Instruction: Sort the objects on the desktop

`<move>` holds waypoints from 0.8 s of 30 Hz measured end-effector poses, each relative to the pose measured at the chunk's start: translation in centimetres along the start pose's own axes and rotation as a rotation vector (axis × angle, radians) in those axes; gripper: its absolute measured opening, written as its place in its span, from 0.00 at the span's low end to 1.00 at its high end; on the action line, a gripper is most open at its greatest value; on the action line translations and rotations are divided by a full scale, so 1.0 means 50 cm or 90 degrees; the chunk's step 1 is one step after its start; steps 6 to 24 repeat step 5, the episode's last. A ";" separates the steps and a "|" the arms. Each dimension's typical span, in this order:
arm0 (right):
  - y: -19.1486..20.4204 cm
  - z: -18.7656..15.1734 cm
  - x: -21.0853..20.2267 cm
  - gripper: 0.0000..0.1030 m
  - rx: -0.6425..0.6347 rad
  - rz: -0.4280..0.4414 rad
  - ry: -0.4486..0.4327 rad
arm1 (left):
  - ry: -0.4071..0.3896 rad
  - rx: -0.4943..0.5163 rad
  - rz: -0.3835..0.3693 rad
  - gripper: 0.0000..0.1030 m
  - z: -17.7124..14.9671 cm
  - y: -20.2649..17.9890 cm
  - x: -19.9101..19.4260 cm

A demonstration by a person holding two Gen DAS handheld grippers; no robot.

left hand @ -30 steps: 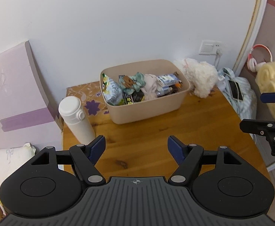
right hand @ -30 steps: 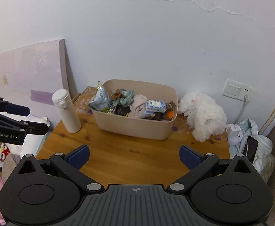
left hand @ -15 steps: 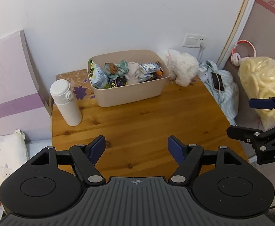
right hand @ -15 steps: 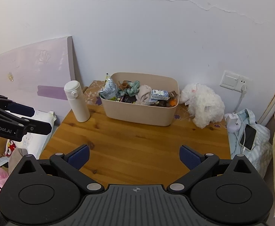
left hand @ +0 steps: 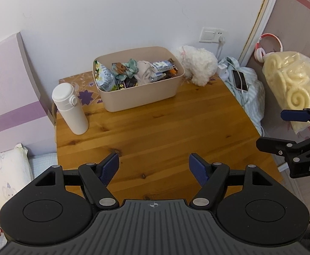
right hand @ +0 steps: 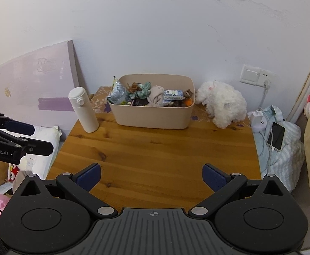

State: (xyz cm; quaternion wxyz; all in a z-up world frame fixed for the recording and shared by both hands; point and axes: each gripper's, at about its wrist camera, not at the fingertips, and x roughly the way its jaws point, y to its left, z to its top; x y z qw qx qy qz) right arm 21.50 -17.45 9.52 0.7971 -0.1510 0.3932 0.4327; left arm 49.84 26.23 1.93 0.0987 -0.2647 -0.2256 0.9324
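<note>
A beige bin [left hand: 142,97] [right hand: 152,116] stands at the back of the wooden table [left hand: 155,136] [right hand: 159,148]. It holds snack packets, a teal scrunchie, cloth and other small items. A white bottle [left hand: 70,108] [right hand: 83,112] stands upright left of the bin. A white plush toy [left hand: 197,63] [right hand: 222,104] lies right of it. My left gripper [left hand: 153,167] is open and empty above the table's near edge. My right gripper [right hand: 151,176] is open and empty, also over the near edge. Each gripper shows at the other view's side.
A purple board [right hand: 38,89] leans on the wall at the left. A phone [right hand: 276,136] on a striped cloth [right hand: 282,155] lies off the table's right edge, by a charger [right hand: 256,116]. A bag of yellow foam [left hand: 293,85] hangs at the right. Pillows lie at the left.
Both grippers have pulled back and up from the table, so the bin, bottle and plush toy look smaller and farther. Both stay open and empty.
</note>
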 end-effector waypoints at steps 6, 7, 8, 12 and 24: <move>-0.007 -0.001 0.005 1.00 0.006 -0.007 0.006 | 0.009 -0.002 -0.004 0.72 0.003 -0.005 0.009; -0.007 -0.001 0.005 1.00 0.006 -0.007 0.006 | 0.009 -0.002 -0.004 0.72 0.003 -0.005 0.009; -0.007 -0.001 0.005 1.00 0.006 -0.007 0.006 | 0.009 -0.002 -0.004 0.72 0.003 -0.005 0.009; -0.007 -0.001 0.005 1.00 0.006 -0.007 0.006 | 0.009 -0.002 -0.004 0.72 0.003 -0.005 0.009; -0.007 -0.001 0.005 1.00 0.006 -0.007 0.006 | 0.009 -0.002 -0.004 0.72 0.003 -0.005 0.009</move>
